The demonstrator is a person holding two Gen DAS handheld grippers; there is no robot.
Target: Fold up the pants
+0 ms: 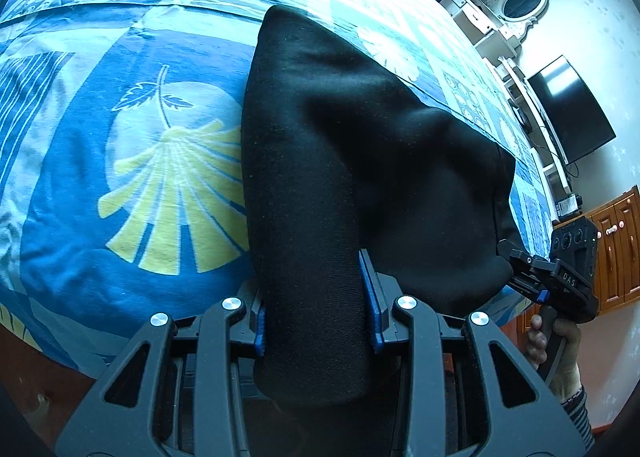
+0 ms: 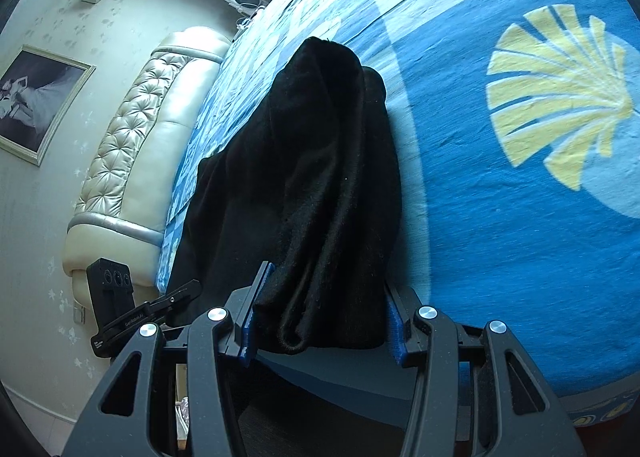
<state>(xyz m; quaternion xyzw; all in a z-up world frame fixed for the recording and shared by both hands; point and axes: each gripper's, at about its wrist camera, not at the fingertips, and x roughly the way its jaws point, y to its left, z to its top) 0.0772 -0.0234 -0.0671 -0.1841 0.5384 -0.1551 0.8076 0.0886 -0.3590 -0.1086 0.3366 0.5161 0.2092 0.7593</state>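
Black pants (image 1: 352, 161) lie bunched on a bed with a blue patterned sheet (image 1: 120, 177). My left gripper (image 1: 318, 305) is shut on one end of the pants, cloth filling the gap between its blue pads. My right gripper (image 2: 322, 321) is shut on the other end of the pants (image 2: 316, 185), which hang in thick folds between its pads. The right gripper also shows in the left wrist view (image 1: 520, 261) at the far edge of the cloth, and the left gripper shows in the right wrist view (image 2: 176, 303).
The bed's cream tufted headboard (image 2: 132, 161) stands on the left of the right wrist view. A television (image 1: 568, 113), white shelves (image 1: 500, 33) and a wooden cabinet (image 1: 616, 245) stand beyond the bed. A framed picture (image 2: 36, 101) hangs on the wall.
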